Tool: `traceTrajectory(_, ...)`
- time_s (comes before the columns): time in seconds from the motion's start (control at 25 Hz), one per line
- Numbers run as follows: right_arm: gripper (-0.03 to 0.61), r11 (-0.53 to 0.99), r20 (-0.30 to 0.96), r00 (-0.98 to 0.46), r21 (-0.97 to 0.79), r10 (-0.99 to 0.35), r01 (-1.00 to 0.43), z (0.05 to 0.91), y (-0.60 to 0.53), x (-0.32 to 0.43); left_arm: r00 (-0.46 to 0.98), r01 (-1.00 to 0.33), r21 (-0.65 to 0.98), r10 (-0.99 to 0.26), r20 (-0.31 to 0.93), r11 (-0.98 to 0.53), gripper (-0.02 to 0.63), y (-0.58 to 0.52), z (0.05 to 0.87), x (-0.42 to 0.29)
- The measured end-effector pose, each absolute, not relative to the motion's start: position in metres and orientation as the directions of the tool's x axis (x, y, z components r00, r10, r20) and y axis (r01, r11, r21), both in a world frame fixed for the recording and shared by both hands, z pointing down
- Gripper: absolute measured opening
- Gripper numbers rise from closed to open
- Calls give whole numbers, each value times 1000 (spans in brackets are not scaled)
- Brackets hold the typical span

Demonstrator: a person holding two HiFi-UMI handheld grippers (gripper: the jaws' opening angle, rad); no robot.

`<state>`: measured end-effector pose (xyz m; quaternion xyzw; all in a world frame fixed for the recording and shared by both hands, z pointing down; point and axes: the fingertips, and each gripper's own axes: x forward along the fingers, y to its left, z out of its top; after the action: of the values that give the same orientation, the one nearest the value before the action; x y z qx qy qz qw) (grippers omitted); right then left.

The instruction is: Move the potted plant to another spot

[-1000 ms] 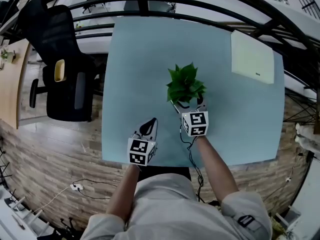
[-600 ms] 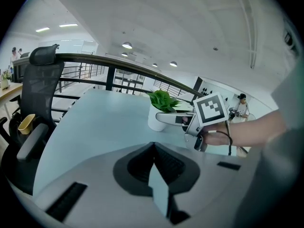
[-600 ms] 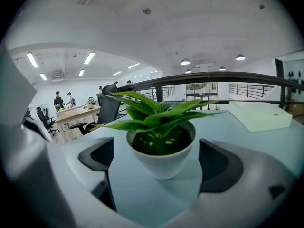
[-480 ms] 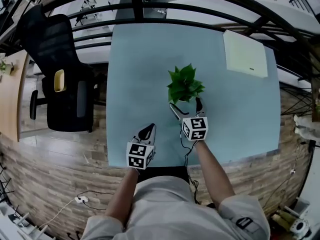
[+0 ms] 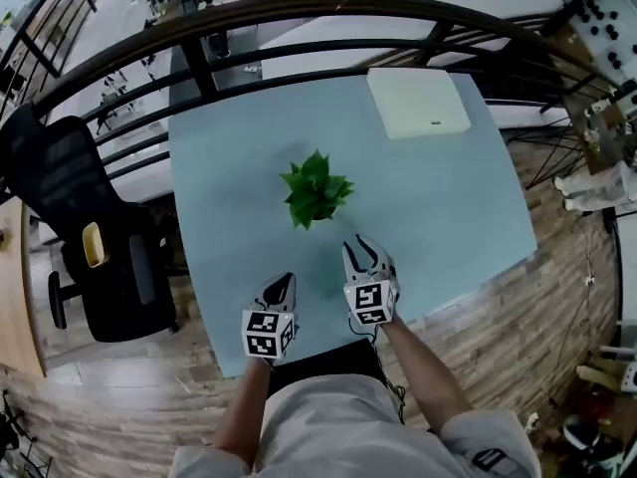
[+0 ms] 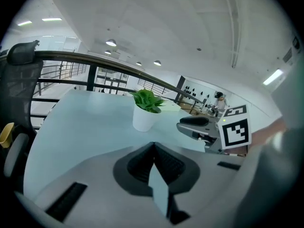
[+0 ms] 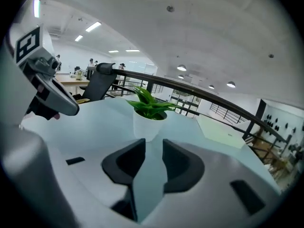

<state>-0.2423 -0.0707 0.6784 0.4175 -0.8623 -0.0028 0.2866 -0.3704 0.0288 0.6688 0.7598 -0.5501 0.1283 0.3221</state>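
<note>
A small green potted plant [image 5: 316,189] in a white pot [image 7: 146,122] stands alone on the pale blue table [image 5: 438,217], near its middle. My right gripper [image 5: 360,247] hovers a short way in front of the pot, not touching it. Its jaws have just been closing and now show a narrow gap [image 7: 153,144] with nothing between them. Close to the table's near edge my left gripper [image 5: 284,283] rests with its jaws meeting at the tips [image 6: 153,146] and empty. The left gripper view has the pot [image 6: 144,118] ahead and the right gripper [image 6: 197,125] at the right.
A flat white box [image 5: 418,103] lies at the table's far right corner. A black railing [image 5: 299,13] curves behind the table. A black office chair [image 5: 90,257] stands off the table's left side, over a wooden floor.
My right gripper has let go of the pot and drawn back toward the near edge, its jaws narrowing. The plant stands free. The left gripper has hardly moved.
</note>
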Motion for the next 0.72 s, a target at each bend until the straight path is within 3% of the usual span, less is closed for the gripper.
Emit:
traceTrajectory(0.24, 5, 626, 536, -445, 216, -717, -749, 659, -40, -215, 437, -895, 337, -722, 536, -292, 12, 16, 660, -345)
traceTrajectory(0.52, 3, 619, 606, -430, 133, -669, -774, 658, -17, -193, 503, -863, 343, -689, 522, -371, 12, 9, 638, -307)
traceTrajectory(0.72, 3, 566, 565, -440, 59, -698, -822, 640, -29, -175, 502, -863, 340, -706, 499, -374, 12, -1, 618, -287)
